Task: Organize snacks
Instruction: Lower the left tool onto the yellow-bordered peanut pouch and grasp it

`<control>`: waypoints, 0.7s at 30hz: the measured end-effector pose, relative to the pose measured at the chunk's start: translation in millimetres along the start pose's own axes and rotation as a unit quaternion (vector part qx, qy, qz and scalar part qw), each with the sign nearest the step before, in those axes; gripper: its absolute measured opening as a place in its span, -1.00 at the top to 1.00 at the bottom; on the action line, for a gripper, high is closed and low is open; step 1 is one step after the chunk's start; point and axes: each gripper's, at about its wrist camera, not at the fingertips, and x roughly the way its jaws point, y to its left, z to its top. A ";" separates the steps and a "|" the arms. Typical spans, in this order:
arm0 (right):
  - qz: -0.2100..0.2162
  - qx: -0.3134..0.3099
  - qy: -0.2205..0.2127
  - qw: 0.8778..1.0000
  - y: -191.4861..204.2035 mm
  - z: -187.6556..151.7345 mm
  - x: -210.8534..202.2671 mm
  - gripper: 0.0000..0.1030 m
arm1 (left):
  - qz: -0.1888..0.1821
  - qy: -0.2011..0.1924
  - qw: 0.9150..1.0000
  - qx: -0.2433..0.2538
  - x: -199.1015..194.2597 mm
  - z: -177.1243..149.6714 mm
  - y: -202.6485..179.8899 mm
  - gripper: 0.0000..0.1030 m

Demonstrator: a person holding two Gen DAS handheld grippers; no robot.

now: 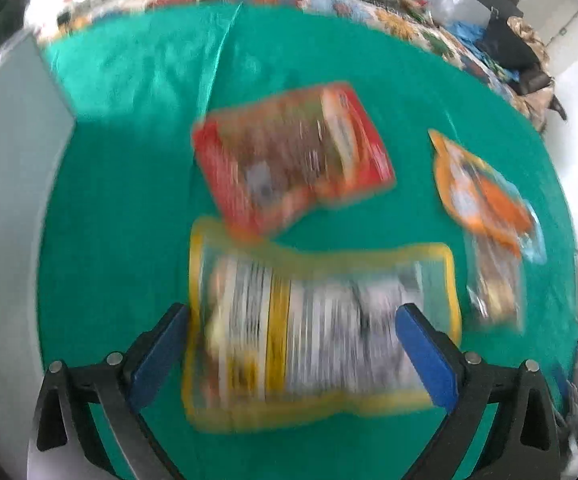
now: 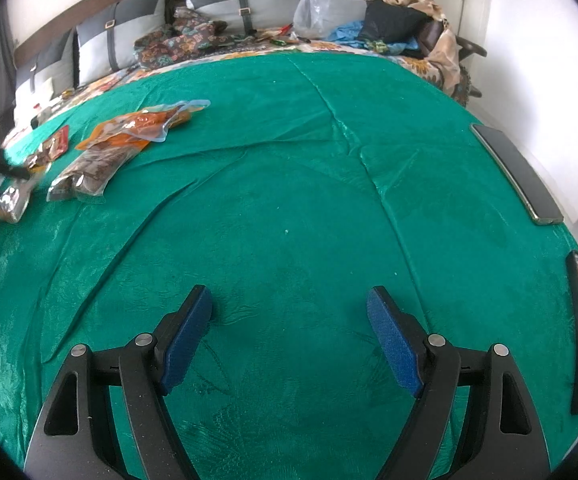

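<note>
Snack packets lie scattered on a green blanket (image 2: 289, 184) spread over a bed. In the blurred left wrist view, the left gripper (image 1: 293, 312) is spread wide above a yellow-edged packet (image 1: 317, 328), whose body lies between the blue pads (image 1: 425, 356); whether they touch it I cannot tell, though they seem apart from it. A red packet (image 1: 293, 156) sits just beyond, overlapping its corner, and an orange packet (image 1: 485, 196) lies to the right. The right gripper (image 2: 289, 332) hangs released over bare blanket, nothing between its fingers. Two phones (image 2: 517, 172) rest near the blanket's right edge.
</note>
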 end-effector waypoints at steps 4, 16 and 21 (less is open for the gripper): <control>0.000 -0.001 0.000 1.000 0.2 -0.5 0.2 -0.64 | -0.033 0.050 0.998 0.025 -8.8 -38.8 -7.4 -0.95; 0.000 -0.001 0.000 1.000 -0.1 -0.5 -0.5 -0.64 | 0.079 -0.007 0.960 0.267 -2.1 -10.9 -74.7 -0.95; 0.001 -0.001 0.001 1.000 -0.3 -0.6 -0.8 -0.64 | 0.095 -0.006 0.961 0.261 18.3 0.0 -60.4 -1.00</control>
